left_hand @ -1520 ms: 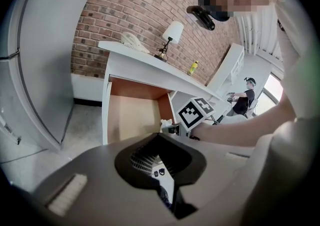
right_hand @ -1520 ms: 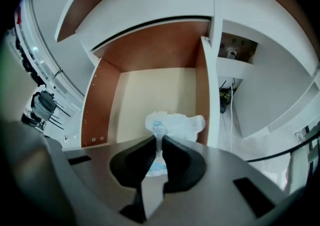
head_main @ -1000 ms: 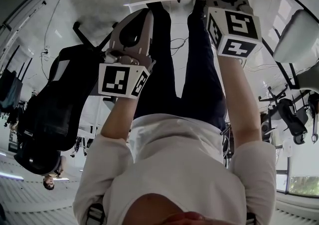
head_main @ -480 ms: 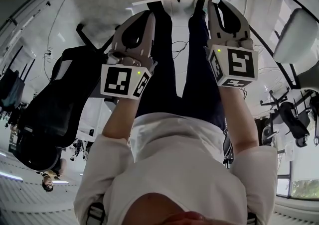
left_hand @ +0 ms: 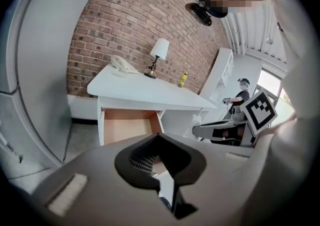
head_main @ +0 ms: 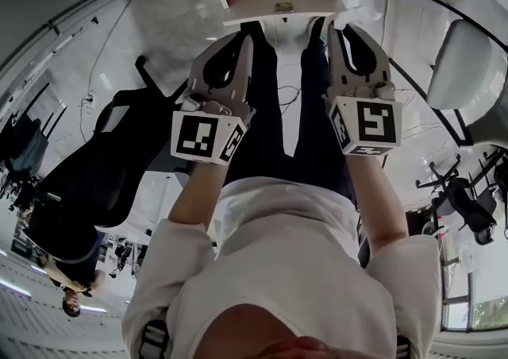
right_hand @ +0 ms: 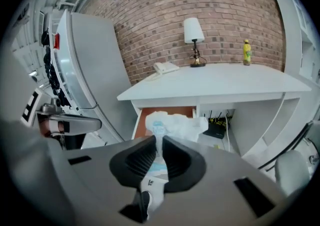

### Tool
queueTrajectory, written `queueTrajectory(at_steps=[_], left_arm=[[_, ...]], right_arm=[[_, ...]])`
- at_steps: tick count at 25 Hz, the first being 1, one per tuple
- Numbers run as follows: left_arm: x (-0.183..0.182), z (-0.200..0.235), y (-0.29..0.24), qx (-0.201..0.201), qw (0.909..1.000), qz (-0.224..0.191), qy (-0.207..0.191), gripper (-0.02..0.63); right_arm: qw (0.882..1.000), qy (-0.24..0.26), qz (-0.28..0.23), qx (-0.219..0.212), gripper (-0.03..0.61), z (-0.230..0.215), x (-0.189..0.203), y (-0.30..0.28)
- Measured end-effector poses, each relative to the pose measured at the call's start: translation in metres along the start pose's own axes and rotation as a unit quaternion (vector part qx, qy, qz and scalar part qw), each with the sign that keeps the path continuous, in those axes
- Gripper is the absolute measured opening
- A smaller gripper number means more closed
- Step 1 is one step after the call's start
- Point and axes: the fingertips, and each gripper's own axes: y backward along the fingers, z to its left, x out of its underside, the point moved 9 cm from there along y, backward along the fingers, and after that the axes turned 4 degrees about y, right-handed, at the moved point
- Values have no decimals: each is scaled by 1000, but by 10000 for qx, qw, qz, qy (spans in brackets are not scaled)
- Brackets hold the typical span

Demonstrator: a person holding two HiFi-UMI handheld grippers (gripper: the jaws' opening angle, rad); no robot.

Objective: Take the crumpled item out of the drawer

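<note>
The crumpled item (right_hand: pixel 176 124), white paper-like material with blue print, sticks up out of my right gripper (right_hand: pixel 159 142), which is shut on it in front of the open drawer (right_hand: pixel 165 114). That wooden drawer (left_hand: pixel 127 126) hangs pulled out below the white desk (left_hand: pixel 145 87), and its bare bottom shows in the left gripper view. My left gripper (left_hand: pixel 157 141) has its jaws close together with nothing between them. In the head view the left gripper (head_main: pixel 246 38) and the right gripper (head_main: pixel 335 32) are side by side just short of the drawer front (head_main: pixel 278 8). The item is hidden there.
A lamp (right_hand: pixel 193 32), a phone (right_hand: pixel 165 67) and a yellow bottle (right_hand: pixel 246 52) stand on the desk. Cables and a black box (right_hand: pixel 217 126) lie under it. A black office chair (head_main: pixel 103 167) is at my left, a white chair (head_main: pixel 468 63) at my right.
Both grippers have drawn back from the drawer towards my body, the right one further. More of the open drawer shows at the top of the head view.
</note>
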Motion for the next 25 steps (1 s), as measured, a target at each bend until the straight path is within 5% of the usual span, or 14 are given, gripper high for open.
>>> queueTrajectory(at_steps=[25], left_arm=[[-161, -81, 97, 249, 9894, -1115, -902, 8]], right_arm=[[9877, 471, -1490, 101, 44, 35, -160, 142]])
